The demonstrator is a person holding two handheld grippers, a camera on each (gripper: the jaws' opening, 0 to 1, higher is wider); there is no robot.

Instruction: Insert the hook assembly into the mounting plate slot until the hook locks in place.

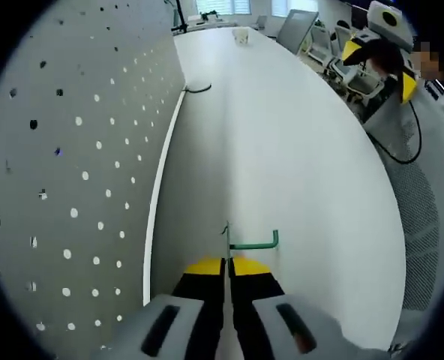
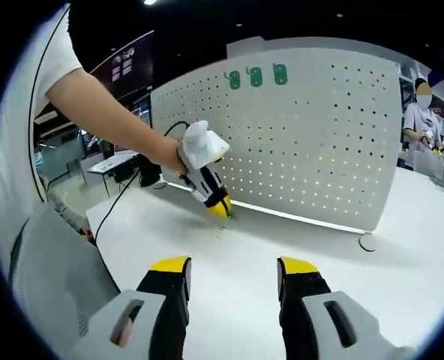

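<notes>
Hook (image 1: 253, 243): one green piece, thin and stiff-looking, probably light and a bit slick, so you likely want your hold on its upright back stem, leaving the bent arm free. Your left gripper (image 1: 227, 268) has its jaws pressed together on that stem, with the hook low over the white table (image 1: 297, 150), near the foot of the pegboard (image 1: 79, 172). Your right gripper (image 2: 233, 271) hangs spread, gripping nothing, well back from the pegboard. Three green plates (image 2: 255, 76) sit in a row near the pegboard's top edge.
</notes>
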